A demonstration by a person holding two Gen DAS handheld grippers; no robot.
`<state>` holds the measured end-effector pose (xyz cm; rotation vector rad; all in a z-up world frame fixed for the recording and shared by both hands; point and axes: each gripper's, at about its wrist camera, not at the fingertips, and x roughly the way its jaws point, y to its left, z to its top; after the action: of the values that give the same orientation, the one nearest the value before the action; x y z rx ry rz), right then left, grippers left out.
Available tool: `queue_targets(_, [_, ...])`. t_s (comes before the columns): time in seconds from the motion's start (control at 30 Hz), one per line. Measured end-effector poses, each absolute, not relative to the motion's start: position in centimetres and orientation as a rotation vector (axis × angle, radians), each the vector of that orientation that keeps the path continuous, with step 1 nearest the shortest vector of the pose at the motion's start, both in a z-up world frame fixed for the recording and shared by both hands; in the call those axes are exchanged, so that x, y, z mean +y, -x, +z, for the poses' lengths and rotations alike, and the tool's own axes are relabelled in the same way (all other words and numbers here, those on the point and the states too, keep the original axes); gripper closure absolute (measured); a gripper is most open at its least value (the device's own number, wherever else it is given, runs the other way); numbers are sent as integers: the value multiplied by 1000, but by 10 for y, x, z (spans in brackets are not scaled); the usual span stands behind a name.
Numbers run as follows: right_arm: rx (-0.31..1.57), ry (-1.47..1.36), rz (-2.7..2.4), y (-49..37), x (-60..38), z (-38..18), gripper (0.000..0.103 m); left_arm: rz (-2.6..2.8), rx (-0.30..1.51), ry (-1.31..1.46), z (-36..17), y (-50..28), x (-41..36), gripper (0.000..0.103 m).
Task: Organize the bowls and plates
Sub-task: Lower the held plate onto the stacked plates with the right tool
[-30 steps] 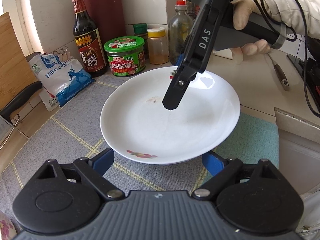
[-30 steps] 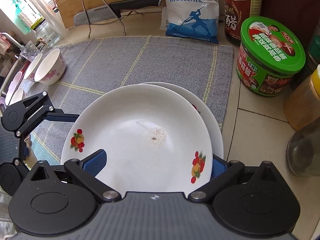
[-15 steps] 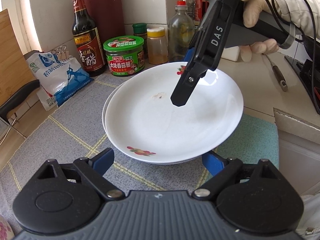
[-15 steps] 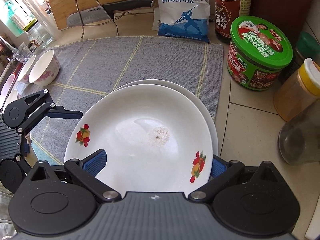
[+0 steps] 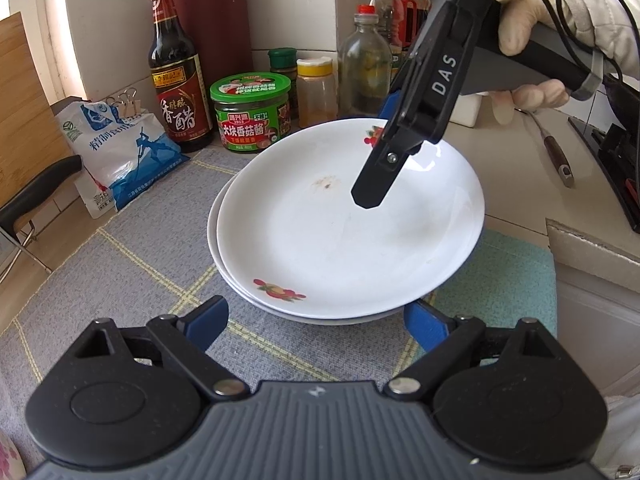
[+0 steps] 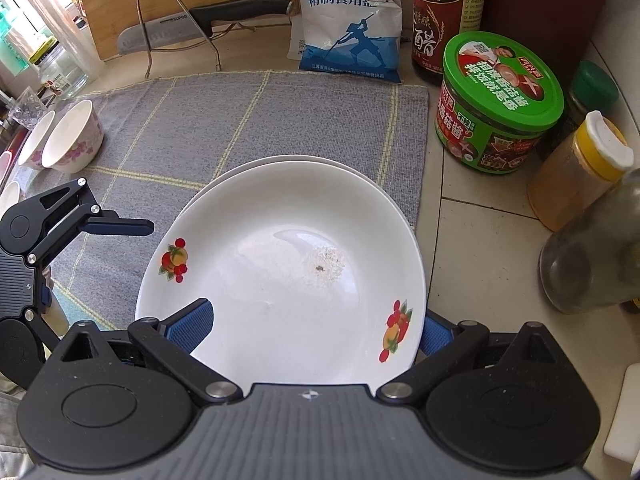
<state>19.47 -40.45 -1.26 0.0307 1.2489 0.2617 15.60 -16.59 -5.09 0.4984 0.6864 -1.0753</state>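
Top plate rides over the lower plate, shifted toward 4 o'clock in the left wrist view.

The right gripper [image 6: 308, 328] has its jaws spread wide across the top plate [image 5: 352, 236], apparently supporting its near rim; grip cannot be told. The lower plate [image 5: 218, 232] lies on the grey mat [image 5: 140, 240], peeking out at 9 o'clock. The left gripper [image 5: 316, 318] is wide open, holding nothing, at the stack's 6 o'clock edge. 2 bowls [image 6: 74, 136] wait nearer the left.

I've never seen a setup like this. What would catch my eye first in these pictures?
Probably the white fruit-patterned plate in the middle, sitting on a second plate on the grey mat, with a small dirty speck near its centre. The black right gripper straddles its near rim. Behind stands a bright green-lidded jar by the dark vinegar bottle.
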Motion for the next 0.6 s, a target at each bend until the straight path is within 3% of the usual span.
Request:
queue_targets(0.4, [1259,4,199,-186,-404,-16,0,-1071,685,-483,-51,-154,-163,8])
queue_targets(0.6, [1143,73,171,-170,-394,-2,0,-1046,652,-471,-43,-149,-152,8])
